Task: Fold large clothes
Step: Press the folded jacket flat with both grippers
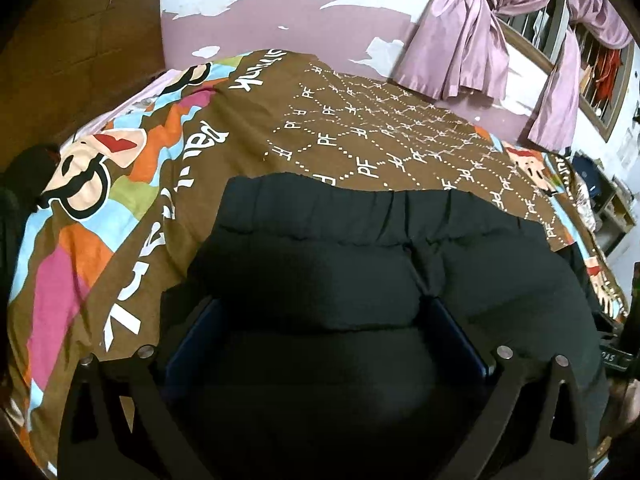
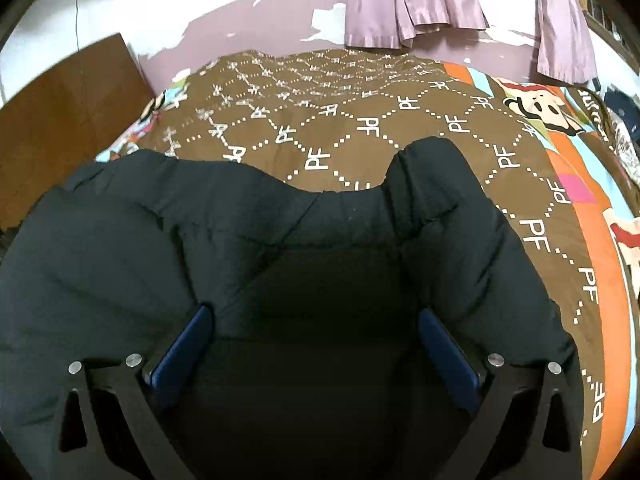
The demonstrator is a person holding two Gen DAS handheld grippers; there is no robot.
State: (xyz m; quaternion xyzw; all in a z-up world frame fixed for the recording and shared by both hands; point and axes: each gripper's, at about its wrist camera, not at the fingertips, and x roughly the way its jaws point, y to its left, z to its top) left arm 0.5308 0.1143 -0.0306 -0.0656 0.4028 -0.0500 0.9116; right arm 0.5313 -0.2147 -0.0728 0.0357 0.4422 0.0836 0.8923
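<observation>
Here, a big black padded jacket (image 1: 320, 248) lies spread on a bed, over a brown bedspread (image 1: 384, 120) printed with dotted diamonds, "PF" letters and bright cartoon figures along its edges. The jacket takes up the near part of the bed; the far half of the bedspread is bare up to the wall.

In the left wrist view, the left gripper (image 1: 326, 312) sits low over the quilted fabric with its jaws spread wide. A puffy roll of the jacket bulges up between the two blue fingers (image 1: 460, 328), but whether they are pinching it I cannot tell; they are far apart.

In the right wrist view, the right gripper (image 2: 316, 332) is in much the same pose over the jacket (image 2: 120, 240), jaws wide apart, blue fingers (image 2: 184, 344) on either side of a dark stretch of fabric. To the far right of it a padded part of the jacket pokes out over the bedspread (image 2: 360, 128).

Beyond the bed, the far wall (image 1: 288, 24) shows peeling lilac paint. Lilac curtains (image 1: 452, 40) hang knotted at a barred window to the far right, and a wooden headboard (image 1: 80, 52) stands at the far left.
</observation>
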